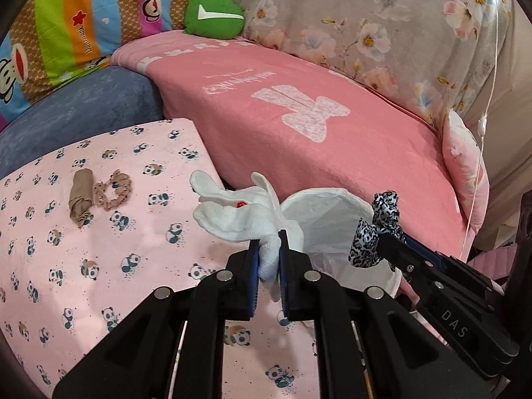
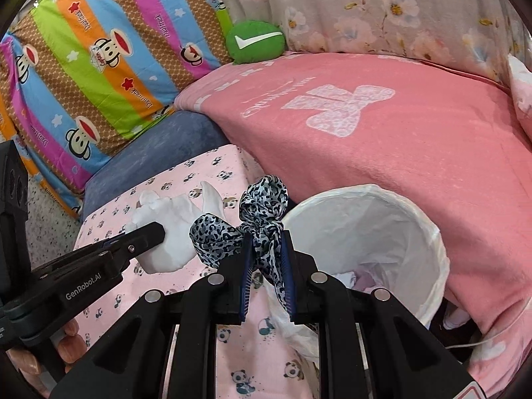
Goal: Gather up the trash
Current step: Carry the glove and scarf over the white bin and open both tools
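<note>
- The landmark is the white-lined bin (image 2: 429,232), standing against the edge of the pink blanket (image 2: 399,153), its mouth open upward.
- The left gripper (image 1: 268,249) is clamped on a white cloth (image 1: 229,212); the cloth's bulk spreads away from the bin, over the panda-print sheet (image 1: 99,266), just short of the bin's near rim.
- The right gripper (image 2: 267,252) is closed tight on a blue leopard-print scarf (image 2: 262,199), knotted above the pads with 1 tail hanging down between them.
- The right gripper is the nearer of the 2 to the bin: the scarf hangs beside the rim, not yet over the opening.
- Both grippers point forward and downward, side by side.
- A beige scrunchie (image 1: 113,189) and a rolled beige stocking (image 1: 81,196) lie on the sheet, well away from the bin.
</note>
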`<action>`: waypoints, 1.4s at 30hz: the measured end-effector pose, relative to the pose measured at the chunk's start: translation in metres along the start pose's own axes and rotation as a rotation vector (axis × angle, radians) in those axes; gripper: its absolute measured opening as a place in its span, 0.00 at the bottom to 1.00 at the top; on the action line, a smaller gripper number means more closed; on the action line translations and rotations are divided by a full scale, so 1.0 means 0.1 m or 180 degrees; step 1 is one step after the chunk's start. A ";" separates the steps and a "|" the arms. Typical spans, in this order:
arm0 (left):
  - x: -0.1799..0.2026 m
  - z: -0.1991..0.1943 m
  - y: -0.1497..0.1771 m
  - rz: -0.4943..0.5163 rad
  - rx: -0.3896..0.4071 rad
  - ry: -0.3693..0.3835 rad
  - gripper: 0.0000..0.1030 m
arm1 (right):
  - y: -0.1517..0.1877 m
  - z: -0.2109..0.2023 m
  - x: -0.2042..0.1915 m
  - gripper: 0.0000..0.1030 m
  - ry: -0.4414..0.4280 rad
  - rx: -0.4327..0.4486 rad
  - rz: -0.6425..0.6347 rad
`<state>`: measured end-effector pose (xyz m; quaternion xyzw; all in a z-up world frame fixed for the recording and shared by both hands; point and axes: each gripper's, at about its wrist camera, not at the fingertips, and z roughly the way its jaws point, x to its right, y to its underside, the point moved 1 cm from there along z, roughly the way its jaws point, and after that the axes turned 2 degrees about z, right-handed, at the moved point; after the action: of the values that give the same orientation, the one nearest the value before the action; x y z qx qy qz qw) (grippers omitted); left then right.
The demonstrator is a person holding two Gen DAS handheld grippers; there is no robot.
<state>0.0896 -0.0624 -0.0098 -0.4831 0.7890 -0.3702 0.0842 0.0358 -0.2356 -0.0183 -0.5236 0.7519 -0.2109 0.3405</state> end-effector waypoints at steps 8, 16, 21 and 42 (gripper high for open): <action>0.27 0.00 0.12 0.0243 -0.0026 0.0096 0.10 | 0.15 -0.18 0.35 0.17 0.0203 0.0117 0.0236; 0.46 0.04 0.13 0.0414 -0.0036 0.0146 0.10 | 0.28 -0.26 0.54 0.17 0.0309 0.0129 0.0330; 0.60 0.15 0.11 0.0508 -0.0056 0.0212 0.10 | 0.32 -0.25 0.63 0.17 0.0337 0.0133 0.0366; 0.85 0.49 0.06 0.0579 -0.0203 0.0308 0.19 | 0.23 -0.11 0.92 0.17 0.0494 0.0117 0.0416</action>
<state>0.0655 -0.1558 -0.0297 -0.3936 0.8441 -0.3586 0.0639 -0.0073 -0.3132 -0.0536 -0.4492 0.8046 -0.2420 0.3038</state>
